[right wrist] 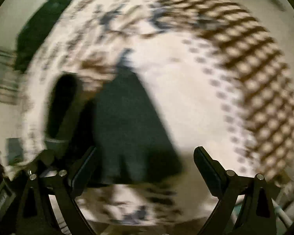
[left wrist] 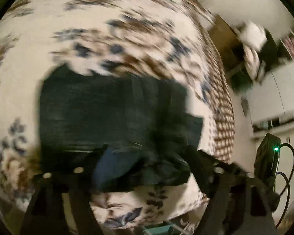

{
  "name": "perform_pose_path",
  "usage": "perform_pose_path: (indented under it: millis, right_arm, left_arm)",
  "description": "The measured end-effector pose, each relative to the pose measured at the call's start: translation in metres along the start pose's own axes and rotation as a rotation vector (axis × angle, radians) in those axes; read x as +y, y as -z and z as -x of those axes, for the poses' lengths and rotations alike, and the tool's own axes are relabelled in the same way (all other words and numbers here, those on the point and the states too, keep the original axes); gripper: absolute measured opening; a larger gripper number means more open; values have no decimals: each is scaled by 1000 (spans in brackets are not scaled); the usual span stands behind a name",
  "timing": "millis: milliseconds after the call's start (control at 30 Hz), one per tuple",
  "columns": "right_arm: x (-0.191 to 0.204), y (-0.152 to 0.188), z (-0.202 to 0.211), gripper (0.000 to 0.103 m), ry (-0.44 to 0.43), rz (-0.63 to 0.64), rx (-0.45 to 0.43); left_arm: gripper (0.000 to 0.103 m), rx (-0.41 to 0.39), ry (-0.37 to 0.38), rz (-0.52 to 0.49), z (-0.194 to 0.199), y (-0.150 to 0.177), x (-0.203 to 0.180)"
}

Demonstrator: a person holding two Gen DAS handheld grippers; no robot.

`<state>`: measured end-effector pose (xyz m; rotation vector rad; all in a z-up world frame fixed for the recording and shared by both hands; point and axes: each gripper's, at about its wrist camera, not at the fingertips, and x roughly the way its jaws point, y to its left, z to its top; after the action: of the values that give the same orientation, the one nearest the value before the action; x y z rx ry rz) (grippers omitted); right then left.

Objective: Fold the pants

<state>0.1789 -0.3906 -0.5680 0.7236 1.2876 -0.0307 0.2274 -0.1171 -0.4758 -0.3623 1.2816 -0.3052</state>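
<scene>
The dark pants (left wrist: 111,109) lie folded as a rough rectangle on a floral bedspread (left wrist: 127,29). Both views are blurred by motion. My left gripper (left wrist: 147,166) is low over the near edge of the pants; dark cloth bunches between its fingers, and whether they pinch it is unclear. In the right wrist view the pants (right wrist: 131,129) taper away from me. My right gripper (right wrist: 145,156) is open with fingers wide apart, just above the near end of the pants and holding nothing. The other gripper (right wrist: 62,105) shows as a dark blur at the left.
The bedspread has a brown checked border (right wrist: 260,82) on the right side. Another dark garment (right wrist: 43,27) lies at the far left of the bed. White cupboards (left wrist: 274,90) and a wooden piece of furniture (left wrist: 223,35) stand beyond the bed.
</scene>
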Motion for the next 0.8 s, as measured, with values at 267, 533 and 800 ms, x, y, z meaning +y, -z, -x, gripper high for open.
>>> perform_pose_path:
  millis: [267,533,800]
  right_arm:
    - [60,-39,-80,99,-41,124,111]
    - [78,-21,-64,17,83,282,45]
    - [47,-20,15,13,162,182,-102]
  left_arm:
    - [83,-8,-308,62,11,-15,72]
    - [83,-7,-370,35,6,-23,80]
    - [83,-4,-348,5,-1,-27,61]
